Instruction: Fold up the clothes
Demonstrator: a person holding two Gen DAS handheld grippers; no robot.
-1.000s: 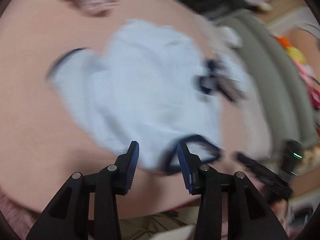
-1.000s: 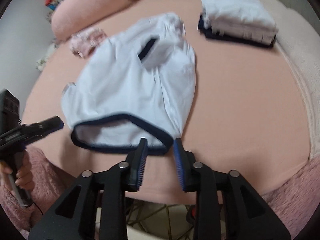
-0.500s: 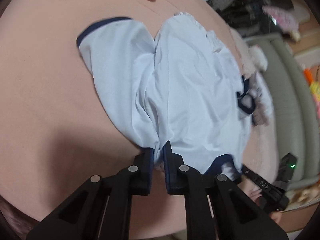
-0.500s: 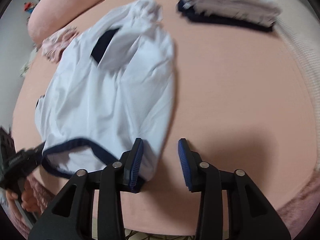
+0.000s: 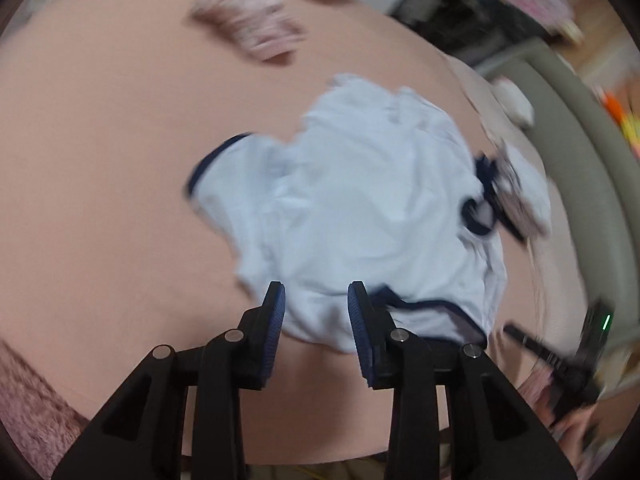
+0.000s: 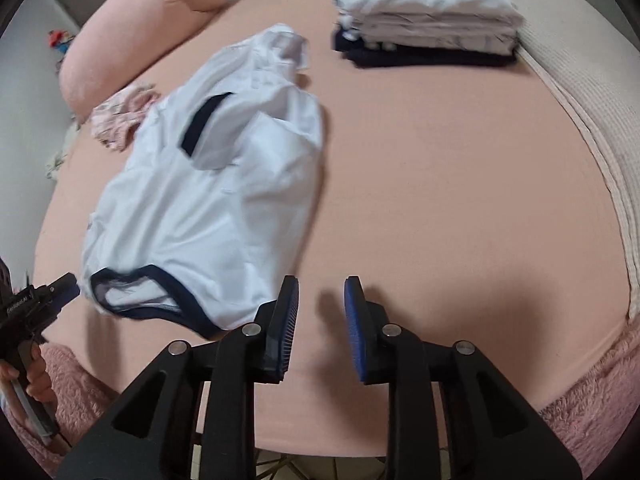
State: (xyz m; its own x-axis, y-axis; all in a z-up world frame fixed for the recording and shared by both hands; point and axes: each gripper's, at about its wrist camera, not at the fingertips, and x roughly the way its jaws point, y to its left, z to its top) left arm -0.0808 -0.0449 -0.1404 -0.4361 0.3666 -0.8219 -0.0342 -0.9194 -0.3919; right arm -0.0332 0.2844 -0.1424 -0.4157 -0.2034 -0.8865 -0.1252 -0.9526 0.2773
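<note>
Fingers of the left gripper [image 5: 316,312] are opening over the near hem of the white shirt [image 6: 208,216], which stretches toward the frame's top on the pink bed [image 6: 440,184], while the right gripper [image 6: 321,308] stands parted and empty just right of that hem.

Each tool is a black plastic frame of angular, triangulated arms with open cut-outs, fastened by round silver screws, two to a side; the left tool [image 5: 316,332] and the right tool [image 6: 321,326] both carry flat fingers faced with ribbed blue pads [image 6: 289,330]. Seen from the right wrist, the left tool's black body bears small white lettering, too small to read, and the hand [image 6: 34,376] around its dark handle shows no sleeve. Seen from the left wrist, the right tool's black body shows a small green light.
</note>
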